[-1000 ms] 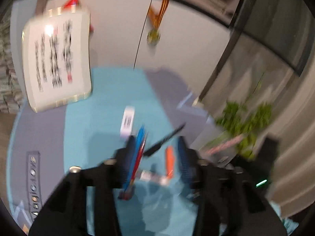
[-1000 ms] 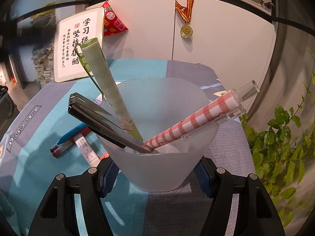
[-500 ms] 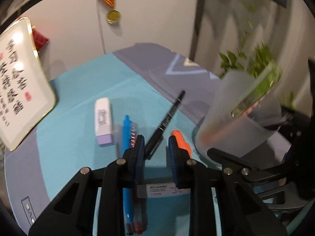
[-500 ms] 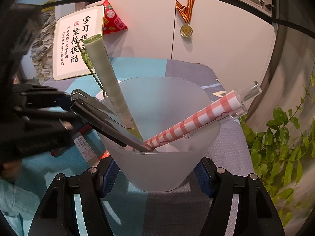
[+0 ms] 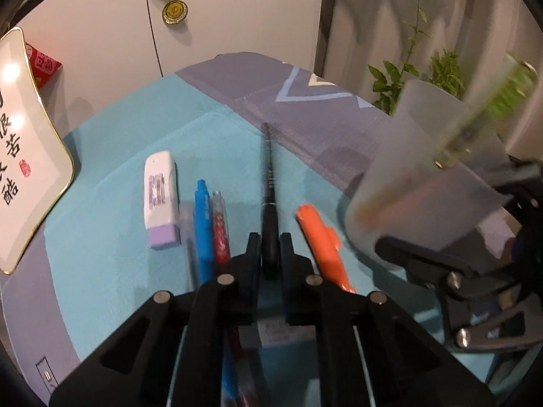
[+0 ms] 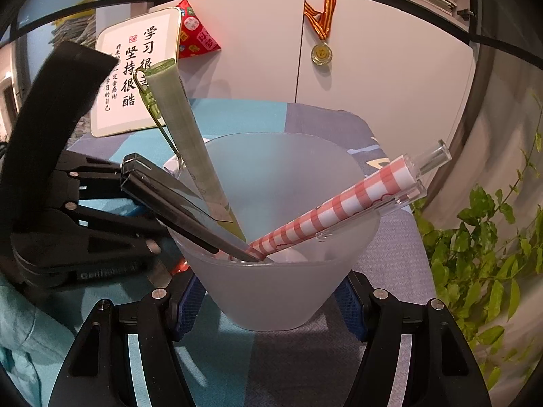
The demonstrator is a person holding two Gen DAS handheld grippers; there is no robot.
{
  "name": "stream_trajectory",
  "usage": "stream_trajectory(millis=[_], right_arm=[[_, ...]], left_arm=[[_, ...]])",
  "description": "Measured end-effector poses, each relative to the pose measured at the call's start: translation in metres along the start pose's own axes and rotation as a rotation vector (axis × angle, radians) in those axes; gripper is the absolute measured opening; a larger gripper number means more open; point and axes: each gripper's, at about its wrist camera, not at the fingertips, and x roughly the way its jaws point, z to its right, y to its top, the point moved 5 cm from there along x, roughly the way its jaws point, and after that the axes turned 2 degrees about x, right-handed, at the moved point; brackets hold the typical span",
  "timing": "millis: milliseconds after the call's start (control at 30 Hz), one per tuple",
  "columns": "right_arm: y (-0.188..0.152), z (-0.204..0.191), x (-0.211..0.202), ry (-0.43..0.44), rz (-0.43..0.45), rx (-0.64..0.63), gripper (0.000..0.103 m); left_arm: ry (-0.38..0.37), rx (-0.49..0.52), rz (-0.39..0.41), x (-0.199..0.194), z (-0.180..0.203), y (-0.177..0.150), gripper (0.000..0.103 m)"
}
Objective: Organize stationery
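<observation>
My left gripper (image 5: pixel 270 242) is shut on a slim black pen (image 5: pixel 269 183) that points away over the teal cloth. Beside it lie an orange marker (image 5: pixel 322 240), a blue pen (image 5: pixel 203 224), a red pen (image 5: pixel 220 227) and a white and purple eraser (image 5: pixel 160 198). My right gripper (image 6: pixel 269 296) is shut on a frosted plastic cup (image 6: pixel 281 254), seen blurred at the right in the left wrist view (image 5: pixel 420 183). The cup holds a green pen (image 6: pixel 185 142), a black pen (image 6: pixel 176 203) and a pink checked pen (image 6: pixel 353 196). The left gripper's black body (image 6: pixel 68 210) sits just left of the cup.
A framed calligraphy sign (image 6: pixel 139 78) leans at the back left against white cabinet doors, with a red pouch (image 6: pixel 195 32) and a hanging medal (image 6: pixel 321 53). A leafy plant (image 6: pixel 485 254) stands to the right of the table. The cloth (image 5: pixel 112 247) has teal and grey-purple areas.
The left gripper came down over the loose pens, rolled, and shut its jaws on the black pen. The right gripper and cup have stayed still.
</observation>
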Motion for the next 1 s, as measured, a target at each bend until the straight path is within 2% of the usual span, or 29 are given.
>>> stream_trajectory(millis=[133, 467, 700, 933, 1000], right_arm=[[0.000, -0.001, 0.000, -0.003, 0.001, -0.003, 0.070], [-0.001, 0.000, 0.000, -0.005, 0.000, -0.005, 0.070], [-0.002, 0.001, 0.000, -0.004, 0.000, -0.005, 0.070], [-0.001, 0.001, 0.001, -0.003, 0.000, -0.004, 0.070], [-0.001, 0.001, 0.000, -0.004, 0.000, -0.004, 0.070]], left_arm=[[0.001, -0.013, 0.048, -0.021, 0.008, -0.005, 0.008], [-0.039, -0.097, 0.292, -0.121, 0.012, 0.028, 0.008], [-0.049, -0.121, 0.335, -0.150, 0.017, 0.042, 0.008], [-0.041, -0.123, 0.468, -0.195, 0.023, 0.056, 0.008], [-0.072, -0.119, 0.476, -0.202, 0.025, 0.060, 0.008]])
